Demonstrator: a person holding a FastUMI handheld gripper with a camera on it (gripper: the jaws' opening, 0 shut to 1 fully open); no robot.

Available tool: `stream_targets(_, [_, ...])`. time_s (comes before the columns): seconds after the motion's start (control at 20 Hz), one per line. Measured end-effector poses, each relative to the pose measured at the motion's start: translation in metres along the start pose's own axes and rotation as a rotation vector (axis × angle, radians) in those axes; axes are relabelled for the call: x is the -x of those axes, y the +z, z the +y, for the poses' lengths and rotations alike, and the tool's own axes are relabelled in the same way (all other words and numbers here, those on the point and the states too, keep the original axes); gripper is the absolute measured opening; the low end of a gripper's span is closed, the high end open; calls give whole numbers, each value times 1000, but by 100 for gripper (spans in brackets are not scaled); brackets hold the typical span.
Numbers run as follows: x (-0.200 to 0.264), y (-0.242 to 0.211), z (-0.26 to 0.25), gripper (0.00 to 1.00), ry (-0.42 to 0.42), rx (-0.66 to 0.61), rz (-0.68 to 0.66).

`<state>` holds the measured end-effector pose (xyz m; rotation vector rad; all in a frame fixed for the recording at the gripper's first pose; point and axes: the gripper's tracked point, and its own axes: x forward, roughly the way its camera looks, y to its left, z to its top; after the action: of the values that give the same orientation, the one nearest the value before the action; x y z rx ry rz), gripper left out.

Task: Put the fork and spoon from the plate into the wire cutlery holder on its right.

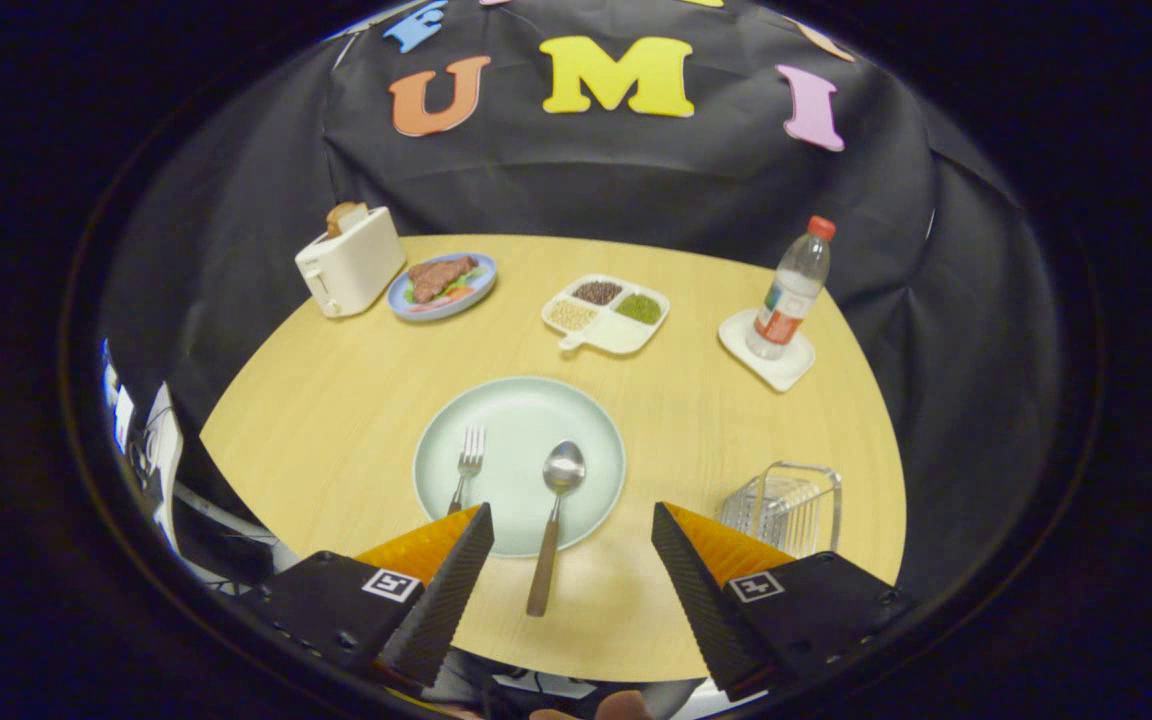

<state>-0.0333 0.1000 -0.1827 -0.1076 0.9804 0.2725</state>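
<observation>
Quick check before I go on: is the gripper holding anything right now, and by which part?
Nothing is held. The gripper is open, its fingers wide apart above the table; the spoon lies between them on the plate, untouched, with the fork beside it.

Shiny metal spoon [558, 500], matt wood-grain table [336, 400]

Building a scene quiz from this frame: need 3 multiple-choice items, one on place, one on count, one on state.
1. Where is the wire holder?
A. right of the plate
B. behind the toaster
C. on the plate

2. How many sections does the white divided tray have?
A. two
B. four
C. six

3. What is the claw doing?
A. shut on the fork
B. shut on the spoon
C. open, holding nothing

Answers:
1 A: the holder stands on the table beside the plate, just beyond the right finger.
2 B: three sections hold grains, one looks empty.
3 C: the fingers are spread, with the spoon handle lying untouched between them and the fork beyond the left finger.
</observation>
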Motion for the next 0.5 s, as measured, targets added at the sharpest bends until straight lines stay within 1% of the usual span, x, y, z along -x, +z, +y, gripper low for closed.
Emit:
stream_targets(0.15, [-13, -21, 9, 95, 12, -26, 103])
stream_targets(0.25, [-21, -36, 11, 95, 6, -7, 150])
stream_targets(0.35, [-29, -47, 12, 95, 0, 6, 178])
stream_targets(0.5, [-41, -55, 10, 95, -5, -9, 195])
